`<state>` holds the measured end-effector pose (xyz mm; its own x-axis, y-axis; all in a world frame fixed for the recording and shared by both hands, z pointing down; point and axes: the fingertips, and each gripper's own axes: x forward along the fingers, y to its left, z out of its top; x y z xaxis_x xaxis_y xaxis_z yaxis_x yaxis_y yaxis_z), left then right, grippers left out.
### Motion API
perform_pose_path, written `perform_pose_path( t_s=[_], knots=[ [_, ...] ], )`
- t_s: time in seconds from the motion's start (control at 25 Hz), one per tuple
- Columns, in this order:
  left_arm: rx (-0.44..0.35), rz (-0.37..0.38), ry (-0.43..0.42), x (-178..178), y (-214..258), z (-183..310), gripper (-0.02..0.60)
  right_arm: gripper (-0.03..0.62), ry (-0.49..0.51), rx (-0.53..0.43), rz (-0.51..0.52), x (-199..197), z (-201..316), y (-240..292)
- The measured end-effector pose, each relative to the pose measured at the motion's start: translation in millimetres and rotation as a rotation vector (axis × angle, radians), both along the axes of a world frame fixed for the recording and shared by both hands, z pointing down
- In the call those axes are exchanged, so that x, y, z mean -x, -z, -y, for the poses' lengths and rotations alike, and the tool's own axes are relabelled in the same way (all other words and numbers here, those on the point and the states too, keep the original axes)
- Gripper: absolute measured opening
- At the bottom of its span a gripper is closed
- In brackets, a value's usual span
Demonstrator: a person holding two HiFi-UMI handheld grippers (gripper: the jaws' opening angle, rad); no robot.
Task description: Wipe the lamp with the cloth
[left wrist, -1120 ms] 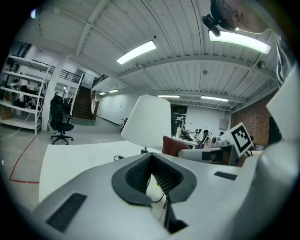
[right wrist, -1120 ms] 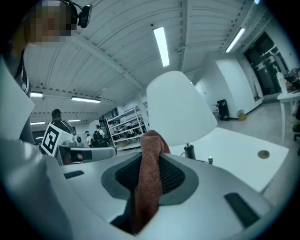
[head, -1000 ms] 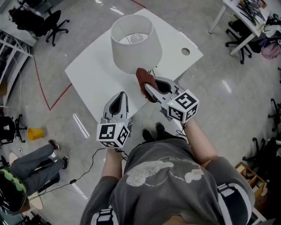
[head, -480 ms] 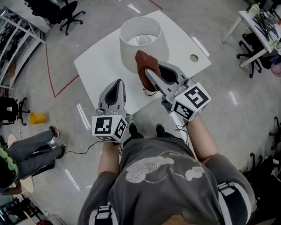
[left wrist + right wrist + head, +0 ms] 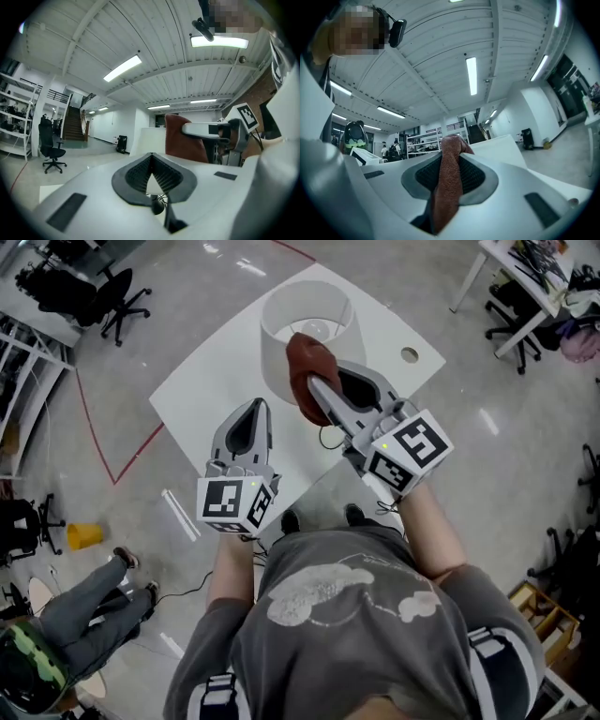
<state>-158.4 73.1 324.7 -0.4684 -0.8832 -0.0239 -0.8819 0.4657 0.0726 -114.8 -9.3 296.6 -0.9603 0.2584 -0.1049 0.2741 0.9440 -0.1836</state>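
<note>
A white drum-shaped lamp shade (image 5: 305, 322) stands on a white table (image 5: 211, 390). My right gripper (image 5: 313, 390) is shut on a rust-brown cloth (image 5: 303, 367), which is bunched against the near side of the shade, close to its top rim. The right gripper view shows the cloth (image 5: 449, 183) hanging down between the shut jaws, with the shade (image 5: 499, 149) just behind. My left gripper (image 5: 255, 411) is shut on nothing and hovers over the table's near edge, left of the lamp. From the left gripper view, the cloth (image 5: 182, 140) and the shade (image 5: 144, 139) lie ahead to the right.
The table has a round hole (image 5: 409, 355) near its right corner. A dark cable (image 5: 328, 439) loops below the lamp. Office chairs (image 5: 112, 298) and desks (image 5: 525, 268) stand around. A person (image 5: 80, 601) is at the lower left. Red tape (image 5: 94, 427) marks the floor.
My right gripper has carried the cloth up the near side of the shade, from its lower edge to near the top rim. The left gripper has stayed roughly in place.
</note>
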Motion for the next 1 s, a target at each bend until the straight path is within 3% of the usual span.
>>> perform_pose_path(
  t_s=[0.4, 1.0],
  knots=[
    [0.012, -0.049, -0.138, 20.0, -21.7, -6.5, 0.008, 0.086, -0.121, -0.021, -0.147, 18.5, -20.3, -58.7],
    [0.035, -0.128, -0.290, 31.0, -58.4, -26.9, 0.008, 0.086, -0.278, 0.059, -0.331, 15.8, -51.2, -142.8]
  ],
)
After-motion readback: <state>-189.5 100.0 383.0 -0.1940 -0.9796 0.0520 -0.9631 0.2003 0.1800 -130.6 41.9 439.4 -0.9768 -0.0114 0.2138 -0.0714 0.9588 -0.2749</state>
